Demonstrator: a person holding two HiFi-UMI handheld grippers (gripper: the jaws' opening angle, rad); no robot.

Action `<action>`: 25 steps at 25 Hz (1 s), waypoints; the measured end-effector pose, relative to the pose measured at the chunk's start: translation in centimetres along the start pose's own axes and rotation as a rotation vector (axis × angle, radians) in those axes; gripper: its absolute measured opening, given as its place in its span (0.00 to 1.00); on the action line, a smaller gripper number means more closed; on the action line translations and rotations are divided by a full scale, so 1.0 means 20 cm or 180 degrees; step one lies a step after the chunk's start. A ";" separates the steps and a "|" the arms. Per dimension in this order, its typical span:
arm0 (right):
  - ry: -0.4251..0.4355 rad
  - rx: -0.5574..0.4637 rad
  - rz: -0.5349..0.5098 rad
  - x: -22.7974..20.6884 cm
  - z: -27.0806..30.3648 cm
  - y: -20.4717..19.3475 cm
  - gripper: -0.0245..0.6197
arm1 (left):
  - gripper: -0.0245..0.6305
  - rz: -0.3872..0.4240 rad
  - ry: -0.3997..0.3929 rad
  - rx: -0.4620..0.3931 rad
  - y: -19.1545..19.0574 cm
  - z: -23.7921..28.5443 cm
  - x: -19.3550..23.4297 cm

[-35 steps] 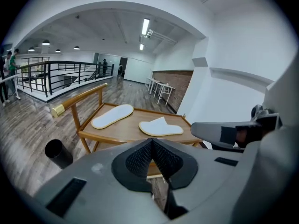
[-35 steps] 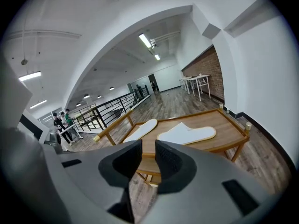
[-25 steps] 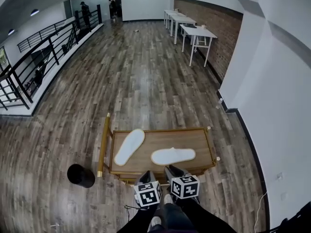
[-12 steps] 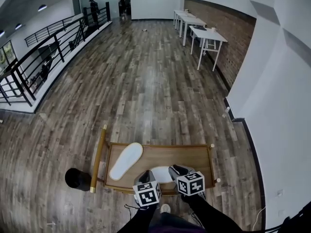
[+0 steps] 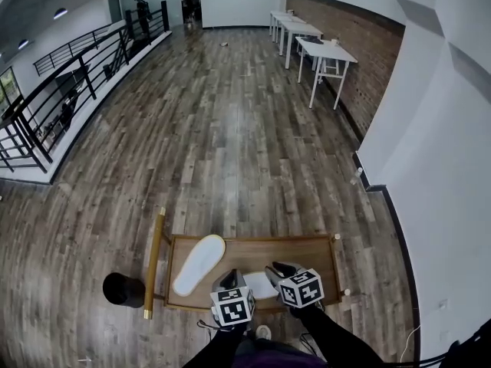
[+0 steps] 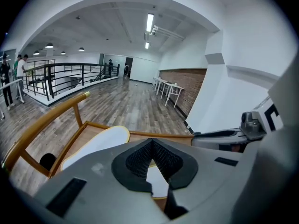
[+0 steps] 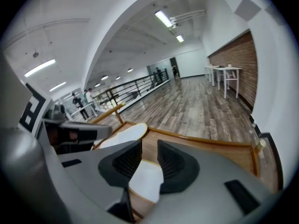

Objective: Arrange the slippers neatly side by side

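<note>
Two white slippers lie on a low wooden table [image 5: 311, 256] with a raised rim. The left slipper [image 5: 198, 264] lies on a slant, its toe to the far right; it also shows as the left slipper [image 6: 96, 143] and the left slipper [image 7: 124, 135]. The near slipper [image 5: 261, 284] is mostly hidden under my grippers. My left gripper [image 5: 230, 279] hovers over its left end with jaws shut, and the near slipper [image 6: 157, 182] shows below the pads. My right gripper [image 5: 281, 271] is open above the near slipper [image 7: 145, 179], with nothing between its jaws.
A wooden rail [image 5: 153, 264] stands along the table's left side. A black round object [image 5: 124, 289] sits on the floor beside it. White tables [image 5: 325, 52] line the brick wall at the far right. A black railing [image 5: 65, 90] runs along the left, with people [image 5: 143, 9] far off.
Both grippers have come forward over the table's near edge and now cover the near slipper. The view has shifted; the left slipper lies as before.
</note>
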State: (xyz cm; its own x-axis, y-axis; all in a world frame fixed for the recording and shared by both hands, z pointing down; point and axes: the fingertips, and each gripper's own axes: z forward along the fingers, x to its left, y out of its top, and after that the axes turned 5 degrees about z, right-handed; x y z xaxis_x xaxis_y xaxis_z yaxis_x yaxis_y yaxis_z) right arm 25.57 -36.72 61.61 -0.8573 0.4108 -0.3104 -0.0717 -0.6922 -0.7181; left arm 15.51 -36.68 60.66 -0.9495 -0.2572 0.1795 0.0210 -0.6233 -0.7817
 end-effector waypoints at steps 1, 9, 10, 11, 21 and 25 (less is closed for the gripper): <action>0.0127 0.0179 -0.0224 0.01 0.02 -0.03 0.17 | 0.04 0.0023 -0.0008 0.0013 0.00 0.00 0.01; 0.0911 0.1686 -0.2373 -0.01 0.12 -0.36 0.17 | 0.04 0.0100 -0.0062 0.0112 -0.05 0.03 0.08; 0.0968 0.1860 -0.2641 -0.01 0.13 -0.40 0.19 | 0.04 0.0118 -0.0078 0.0137 -0.06 0.02 0.08; 0.1004 0.2007 -0.2895 -0.02 0.14 -0.43 0.23 | 0.04 0.0135 -0.0092 0.0155 -0.08 0.01 0.09; 0.1286 0.2792 -0.3662 -0.08 0.24 -0.56 0.25 | 0.04 0.0104 -0.0025 0.0154 -0.11 0.01 0.14; 0.1258 0.2847 -0.3559 -0.09 0.26 -0.58 0.24 | 0.04 0.0091 -0.0023 0.0155 -0.10 0.04 0.15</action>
State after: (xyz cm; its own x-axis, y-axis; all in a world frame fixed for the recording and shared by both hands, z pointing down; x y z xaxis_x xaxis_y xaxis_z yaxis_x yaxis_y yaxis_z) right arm 25.38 -32.57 73.66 0.0323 0.9923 -0.1195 -0.9918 0.0170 -0.1265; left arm 12.81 -36.78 63.33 -0.9460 -0.2807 0.1621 0.0634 -0.6507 -0.7567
